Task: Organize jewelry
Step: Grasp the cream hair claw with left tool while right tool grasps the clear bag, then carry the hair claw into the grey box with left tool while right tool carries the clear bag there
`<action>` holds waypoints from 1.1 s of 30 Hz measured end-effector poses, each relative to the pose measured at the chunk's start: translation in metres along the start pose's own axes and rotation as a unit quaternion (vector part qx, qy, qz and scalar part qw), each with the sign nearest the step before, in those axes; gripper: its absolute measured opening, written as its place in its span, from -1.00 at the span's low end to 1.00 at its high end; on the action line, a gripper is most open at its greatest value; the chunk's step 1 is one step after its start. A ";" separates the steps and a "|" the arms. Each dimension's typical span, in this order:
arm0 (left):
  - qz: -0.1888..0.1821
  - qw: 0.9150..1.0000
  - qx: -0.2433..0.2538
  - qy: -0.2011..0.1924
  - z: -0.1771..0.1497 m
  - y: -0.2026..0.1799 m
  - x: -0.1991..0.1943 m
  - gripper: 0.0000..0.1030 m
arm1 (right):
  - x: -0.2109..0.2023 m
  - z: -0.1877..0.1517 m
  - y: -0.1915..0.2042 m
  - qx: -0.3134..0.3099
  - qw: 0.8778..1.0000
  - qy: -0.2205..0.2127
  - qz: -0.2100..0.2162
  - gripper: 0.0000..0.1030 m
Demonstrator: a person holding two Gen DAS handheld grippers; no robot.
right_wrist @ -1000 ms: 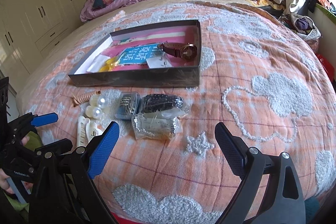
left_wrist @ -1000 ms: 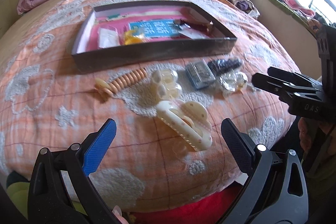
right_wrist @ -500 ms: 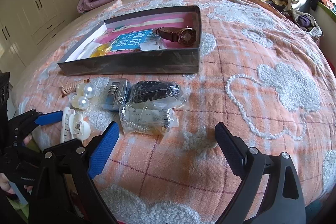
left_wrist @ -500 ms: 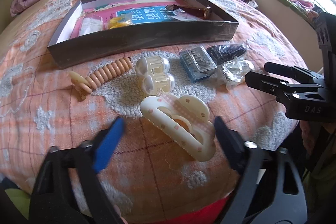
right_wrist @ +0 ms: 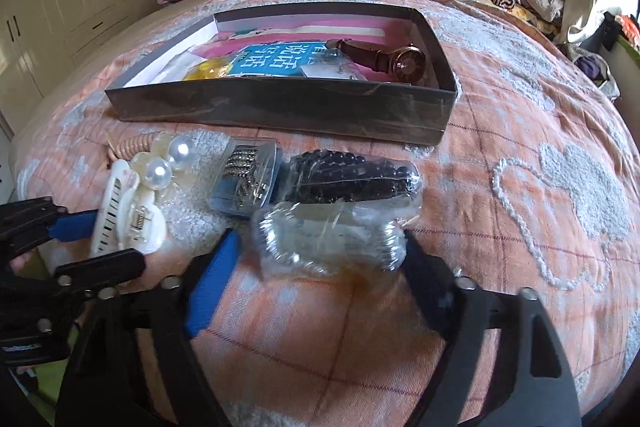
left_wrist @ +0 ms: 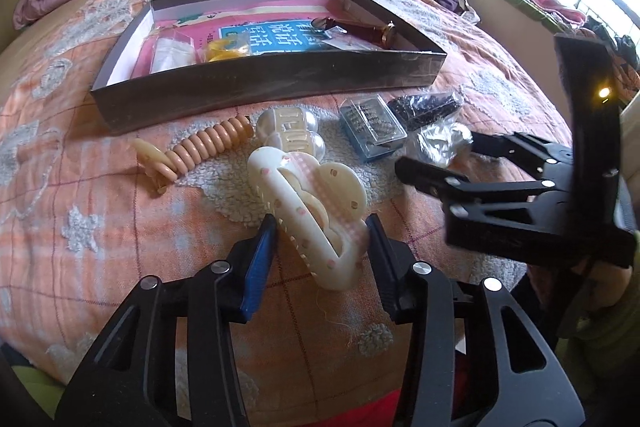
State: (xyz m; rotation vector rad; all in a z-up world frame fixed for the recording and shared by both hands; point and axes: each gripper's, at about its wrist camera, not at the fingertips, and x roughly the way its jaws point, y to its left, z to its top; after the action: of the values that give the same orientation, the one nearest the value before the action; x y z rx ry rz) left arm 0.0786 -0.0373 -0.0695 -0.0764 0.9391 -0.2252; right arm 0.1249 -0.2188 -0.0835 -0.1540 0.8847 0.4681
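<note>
A cream hair claw clip (left_wrist: pixel 316 211) with pink dots lies on the orange bedspread. My left gripper (left_wrist: pixel 320 239) is closing, and its pads touch both sides of the clip's near end. In the right wrist view the same clip (right_wrist: pixel 120 211) sits between the left gripper's fingers. A clear bag of silvery chain (right_wrist: pixel 328 239) lies between the jaws of my right gripper (right_wrist: pixel 318 239), which are closing. A gap shows at the blue pad. A shallow dark box (left_wrist: pixel 260 83) farther back holds a brown watch (right_wrist: pixel 400 61) and small packets.
Between the box and the grippers lie a peach coil hair tie (left_wrist: pixel 204 147), pearl hair clips (right_wrist: pixel 168 163), a small blue case of pins (right_wrist: pixel 248 183) and a bag of black beads (right_wrist: pixel 352 179). Bedding and clothes are piled along the far side of the bed.
My left gripper's jaws have narrowed from wide open onto the claw clip. My right gripper has dropped forward over the clear bag, and its jaws have drawn closer together.
</note>
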 end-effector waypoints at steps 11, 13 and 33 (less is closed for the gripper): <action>-0.004 1.000 -0.013 -0.023 0.001 0.008 -0.027 -0.42 | -0.030 -0.004 -0.020 0.040 0.998 -0.034 0.021 0.34; -0.003 0.999 -0.017 -0.031 0.003 0.011 -0.034 -0.43 | -0.039 -0.003 -0.023 0.049 0.998 -0.046 0.021 0.34; 0.022 0.993 -0.069 -0.094 0.021 0.050 -0.081 -0.44 | -0.080 0.012 -0.008 0.036 0.994 -0.097 0.042 0.34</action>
State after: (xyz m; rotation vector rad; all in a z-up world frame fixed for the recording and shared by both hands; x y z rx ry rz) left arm 0.0573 0.0293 -0.0014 -0.2013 0.7659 -0.1104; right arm 0.0935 -0.2488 -0.0141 -0.0048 0.7172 0.5204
